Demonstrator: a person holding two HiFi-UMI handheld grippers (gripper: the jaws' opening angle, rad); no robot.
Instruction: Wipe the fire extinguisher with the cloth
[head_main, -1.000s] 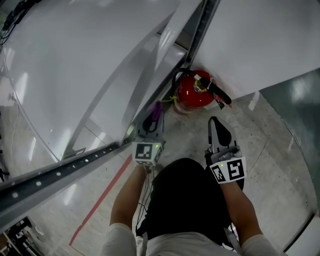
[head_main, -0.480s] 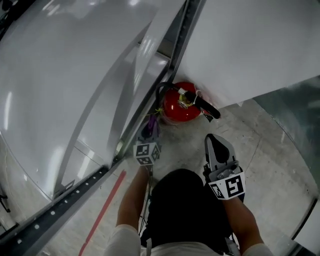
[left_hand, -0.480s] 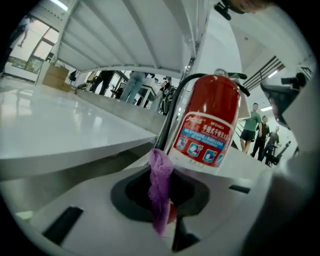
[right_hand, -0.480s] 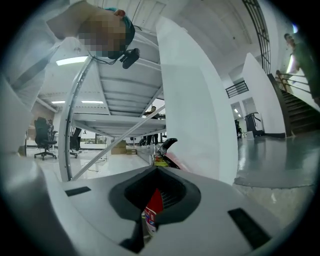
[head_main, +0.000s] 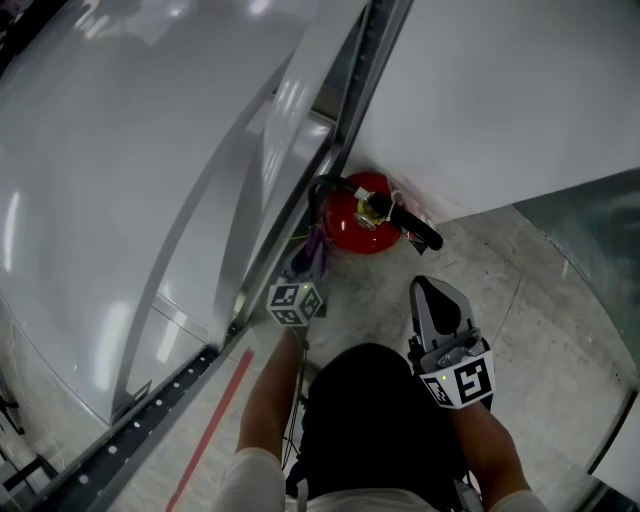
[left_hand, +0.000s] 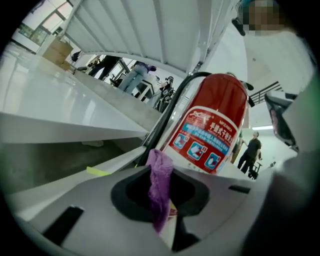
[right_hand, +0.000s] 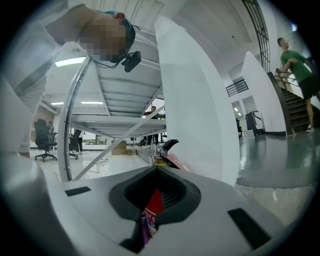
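A red fire extinguisher (head_main: 360, 215) with a black hose and handle stands on the floor, in the corner between a metal rail and a white wall. My left gripper (head_main: 311, 246) is shut on a purple cloth (head_main: 315, 243), just left of the cylinder. The left gripper view shows the cloth (left_hand: 160, 182) hanging from the closed jaws, close in front of the labelled extinguisher (left_hand: 212, 125); I cannot tell whether they touch. My right gripper (head_main: 426, 288) is shut and holds nothing, a short way below and to the right of the extinguisher. Between its jaws a slice of the red cylinder (right_hand: 153, 204) shows.
A perforated metal rail (head_main: 190, 360) runs diagonally on the left beside large white panels. A white wall (head_main: 480, 110) rises behind the extinguisher. A red line (head_main: 215, 420) marks the concrete floor. People stand far off in both gripper views.
My left gripper has sunk with the cloth and drawn nearer to the extinguisher's left side. The right gripper has stayed where it was.
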